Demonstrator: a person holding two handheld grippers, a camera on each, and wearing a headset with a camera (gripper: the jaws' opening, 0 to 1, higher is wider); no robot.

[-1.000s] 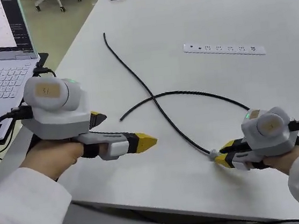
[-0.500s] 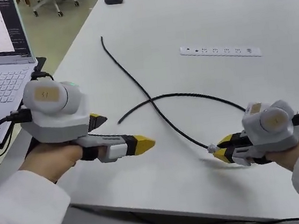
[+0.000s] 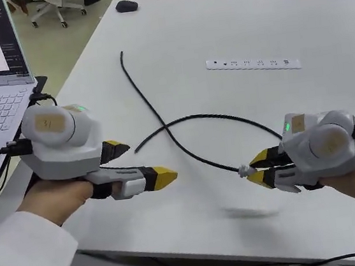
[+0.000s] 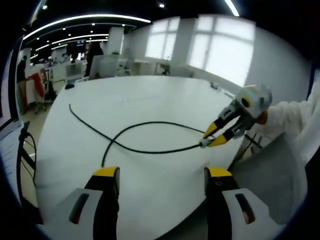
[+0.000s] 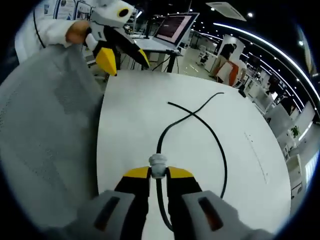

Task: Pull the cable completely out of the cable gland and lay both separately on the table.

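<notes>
Right hand-held gripper (image 3: 253, 168) pinches gland (image 3: 241, 171) just over the counter (image 3: 217, 32), left hand-held gripper (image 3: 147, 162) gapes empty (well off the cable (image 3: 164, 125)), so pulling now likely just drags the cable along.

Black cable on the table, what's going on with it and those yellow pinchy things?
A person holds a tool in each hand. The right tool is shut on the small grey cable gland at one end of the black cable. The cable runs through the gland, not yet pulled out, and the rest lies in a crossed loop on the white table. The left tool is open and holds nothing.
</notes>
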